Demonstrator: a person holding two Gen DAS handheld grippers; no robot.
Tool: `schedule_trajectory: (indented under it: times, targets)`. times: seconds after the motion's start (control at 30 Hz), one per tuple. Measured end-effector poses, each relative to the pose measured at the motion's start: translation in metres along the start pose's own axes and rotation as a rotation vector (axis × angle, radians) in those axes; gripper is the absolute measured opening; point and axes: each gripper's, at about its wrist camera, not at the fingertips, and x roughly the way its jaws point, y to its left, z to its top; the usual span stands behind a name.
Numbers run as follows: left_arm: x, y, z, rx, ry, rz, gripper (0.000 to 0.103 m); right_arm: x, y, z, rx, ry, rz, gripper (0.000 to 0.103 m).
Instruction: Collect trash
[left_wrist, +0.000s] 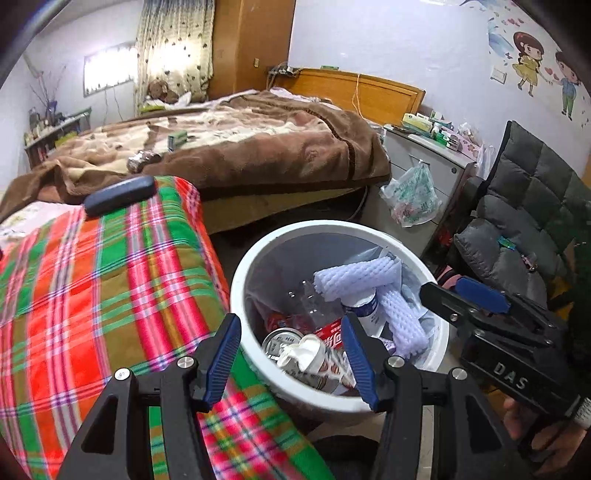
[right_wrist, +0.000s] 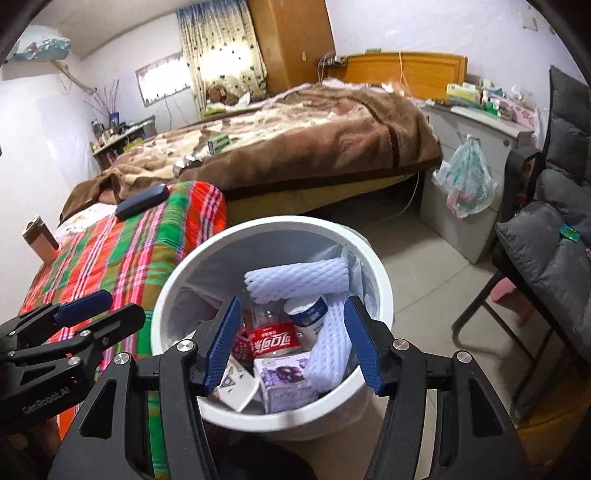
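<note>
Trash bin (right_wrist: 373, 266) beside the plaid blanket (left_wrist: 92, 288), holding foam netting (right_wrist: 295, 280), a purple carton (right_wrist: 284, 380) | your left gripper (left_wrist: 291, 363) above its rim, fingers wide, empty | your right gripper (right_wrist: 291, 345) over the bin, fingers wide, empty

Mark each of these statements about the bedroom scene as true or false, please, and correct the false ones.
1. The white trash bin already contains white foam netting. True.
2. The left gripper holds a can between its fingers. False: its fingers are spread apart with nothing between them.
3. A dark flat case lies on the plaid blanket. True.
4. The right gripper is shut on a bottle. False: it is open and empty above the bin.
5. A plastic bag hangs on the front of the grey cabinet. True.
6. The brown bed cover has nothing on it. False: a small green box lies there.
</note>
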Motion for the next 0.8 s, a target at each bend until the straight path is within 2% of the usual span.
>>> schedule_trajectory:
  times: [0.27, 0.4, 0.5, 0.63, 0.8]
  targets:
    - [-0.032, -0.004, -0.03, 0.003, -0.059, 0.031, 0.056, -0.027, 0.011, -0.016, -0.002, -0.087, -0.001, 0.06]
    - [-0.044, -0.004, -0.041, -0.001, -0.095, 0.074, 0.056, -0.034, 0.012, -0.027, 0.017, -0.112, -0.005, 0.06]
    - [-0.053, -0.005, -0.049, -0.001, -0.119, 0.134, 0.056, -0.037, 0.017, -0.034, 0.005, -0.119, -0.035, 0.06]
    - [-0.063, -0.001, -0.059, -0.021, -0.136, 0.114, 0.056, -0.038, 0.022, -0.042, 0.006, -0.121, -0.028, 0.06]
    - [-0.07, -0.001, -0.068, -0.02, -0.149, 0.124, 0.056, -0.045, 0.029, -0.048, 0.006, -0.13, -0.015, 0.06]
